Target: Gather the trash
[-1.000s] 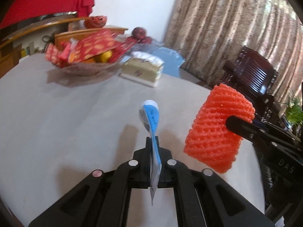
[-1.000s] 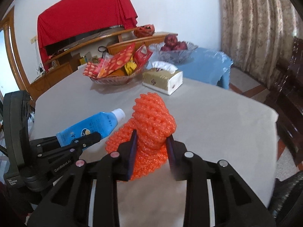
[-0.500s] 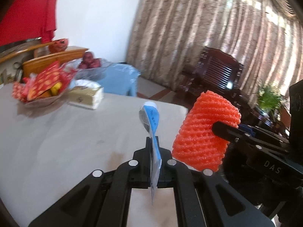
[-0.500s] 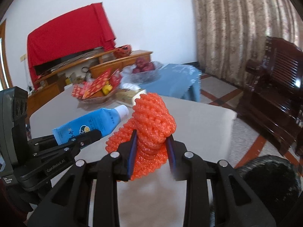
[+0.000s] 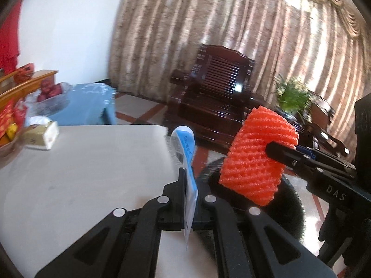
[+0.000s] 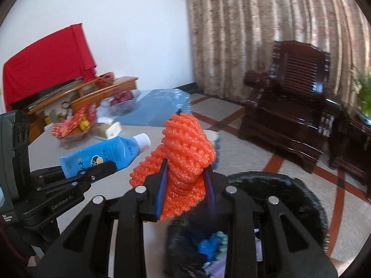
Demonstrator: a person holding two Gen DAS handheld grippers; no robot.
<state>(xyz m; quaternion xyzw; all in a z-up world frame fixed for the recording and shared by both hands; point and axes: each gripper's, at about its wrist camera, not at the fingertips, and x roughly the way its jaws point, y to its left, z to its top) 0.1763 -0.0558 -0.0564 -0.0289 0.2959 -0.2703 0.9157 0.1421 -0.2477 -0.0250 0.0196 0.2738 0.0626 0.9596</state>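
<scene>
Tissue box on grey table

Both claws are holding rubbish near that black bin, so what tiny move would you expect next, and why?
Probably the right gripper opens. It is shut on the orange foam net, which hangs over the rim of the black bin with trash already inside. The left gripper, clamping the blue tube, looks nearer the table edge.

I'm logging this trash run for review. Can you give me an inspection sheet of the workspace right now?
Surface: pale table, edge beside the bin.
Job's things: blue tube; orange foam net; black trash bin on the floor, already holding trash.
Clutter: tissue box, snack basket.
Claws: left claw shut on the tube; right claw shut on the net, above the bin.
Cables: nothing seen.
Surroundings: wooden armchair, curtains.
</scene>
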